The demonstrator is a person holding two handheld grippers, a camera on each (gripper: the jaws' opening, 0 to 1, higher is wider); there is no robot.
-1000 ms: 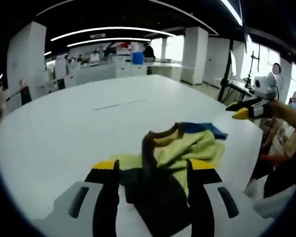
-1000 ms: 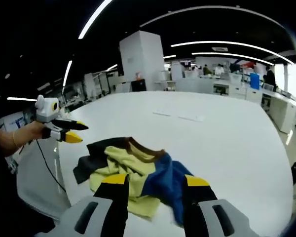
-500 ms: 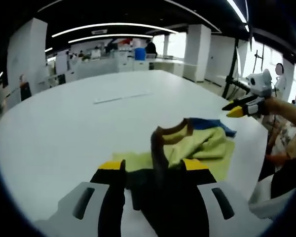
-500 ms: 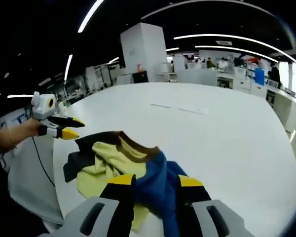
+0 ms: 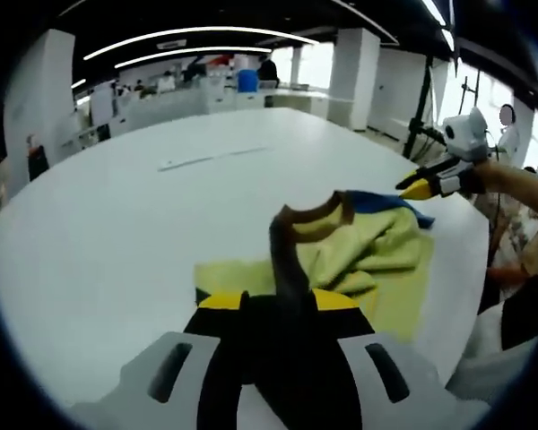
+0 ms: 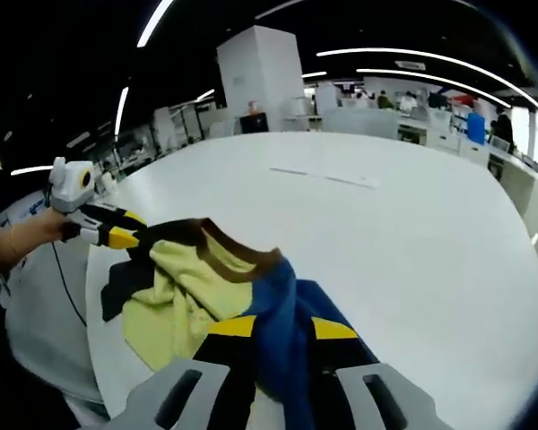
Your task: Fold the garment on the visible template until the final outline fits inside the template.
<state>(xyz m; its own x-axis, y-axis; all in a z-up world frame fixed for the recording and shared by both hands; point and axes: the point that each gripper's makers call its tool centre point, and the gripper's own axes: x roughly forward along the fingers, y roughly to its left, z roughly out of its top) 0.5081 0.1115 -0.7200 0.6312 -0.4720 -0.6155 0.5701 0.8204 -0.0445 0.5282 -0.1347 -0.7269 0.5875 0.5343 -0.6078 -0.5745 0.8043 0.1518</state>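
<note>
Near the table (image 5: 99,224) edge, each tool pinches the crumpled garment (image 5: 359,260): left tool (image 5: 278,300) the black part, right tool (image 6: 282,327) the blue; spreading flat should come first.

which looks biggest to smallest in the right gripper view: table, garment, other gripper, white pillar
1. table
2. garment
3. white pillar and left gripper: unsure, since the pillar stands far off and the gripper is near.

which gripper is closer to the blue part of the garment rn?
Right. The right gripper has its fingers either side of the blue part; the left gripper is at the black part opposite.
</note>
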